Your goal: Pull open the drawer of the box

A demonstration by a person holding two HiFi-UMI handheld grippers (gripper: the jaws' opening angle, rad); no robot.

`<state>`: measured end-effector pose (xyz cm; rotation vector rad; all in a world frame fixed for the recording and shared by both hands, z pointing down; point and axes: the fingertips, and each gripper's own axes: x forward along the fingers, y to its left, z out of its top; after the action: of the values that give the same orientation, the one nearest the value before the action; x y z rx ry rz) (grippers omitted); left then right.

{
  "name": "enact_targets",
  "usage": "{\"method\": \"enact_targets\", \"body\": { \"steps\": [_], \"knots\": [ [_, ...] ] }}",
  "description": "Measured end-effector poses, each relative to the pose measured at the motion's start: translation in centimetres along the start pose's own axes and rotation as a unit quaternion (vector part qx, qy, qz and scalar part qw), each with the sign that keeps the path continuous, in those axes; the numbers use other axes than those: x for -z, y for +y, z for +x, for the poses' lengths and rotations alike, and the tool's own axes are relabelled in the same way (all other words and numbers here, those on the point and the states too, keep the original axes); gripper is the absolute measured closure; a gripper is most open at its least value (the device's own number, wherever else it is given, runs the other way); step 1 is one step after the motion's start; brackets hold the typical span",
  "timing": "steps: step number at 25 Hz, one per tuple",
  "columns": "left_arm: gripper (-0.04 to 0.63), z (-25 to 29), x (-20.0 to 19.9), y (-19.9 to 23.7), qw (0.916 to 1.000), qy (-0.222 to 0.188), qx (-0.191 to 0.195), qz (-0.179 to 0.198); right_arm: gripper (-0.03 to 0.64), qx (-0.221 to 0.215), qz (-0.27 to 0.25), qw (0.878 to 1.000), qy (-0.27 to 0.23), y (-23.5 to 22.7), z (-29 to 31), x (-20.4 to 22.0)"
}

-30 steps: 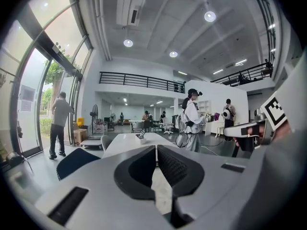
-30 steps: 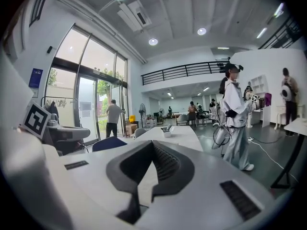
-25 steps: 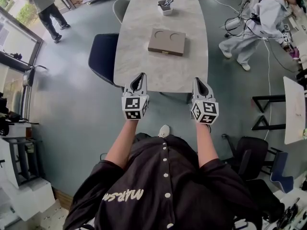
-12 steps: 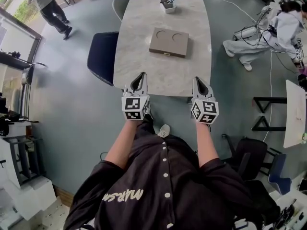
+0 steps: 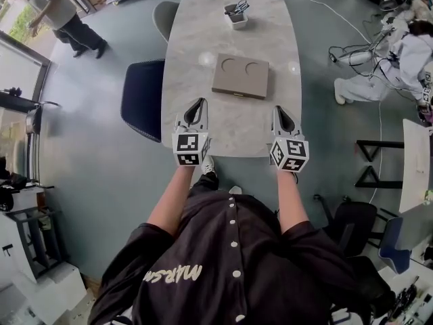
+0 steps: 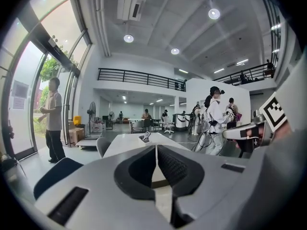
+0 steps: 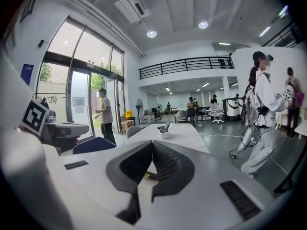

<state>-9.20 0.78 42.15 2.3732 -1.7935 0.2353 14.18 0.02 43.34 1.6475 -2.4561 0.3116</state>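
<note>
Left gripper [image 5: 197,107] and right gripper [image 5: 280,112] are clenched empty, short of the box [image 5: 240,75]; open 1 and meet the drawer front [image 5: 235,94] squarely.

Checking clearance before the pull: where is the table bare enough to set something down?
The pale marble-look table is bare either side of the flat brown box, between it and the small white tool cup, and in front of it between the left hand-held gripper and the right hand-held gripper. Nowhere crowded.
</note>
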Motion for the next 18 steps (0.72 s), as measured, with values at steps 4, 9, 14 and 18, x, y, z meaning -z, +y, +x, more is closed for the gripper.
{"method": "enact_targets", "body": {
  "steps": [4, 9, 14, 18],
  "knots": [
    [0.574, 2.8, -1.3, 2.2, 0.9999, -0.002, 0.011, 0.003, 0.618, 0.009, -0.001, 1.000, -0.003, 0.1, 3.4, -1.6],
    [0.574, 5.8, -2.4, 4.4, 0.9995, -0.008, 0.028, 0.007, 0.618, 0.027, 0.000, 1.000, -0.002, 0.2, 7.0, -2.9],
    [0.574, 7.2, -2.2, 5.4, 0.9992, -0.003, 0.039, 0.007, 0.620, 0.041, 0.008, 0.999, 0.011, 0.3, 8.4, -2.6],
    [0.574, 8.0, -1.4, 5.3, 0.9993, 0.008, 0.037, 0.003, 0.620, 0.042, 0.018, 0.999, 0.029, -0.3, 9.1, -1.4]
  ]
}}
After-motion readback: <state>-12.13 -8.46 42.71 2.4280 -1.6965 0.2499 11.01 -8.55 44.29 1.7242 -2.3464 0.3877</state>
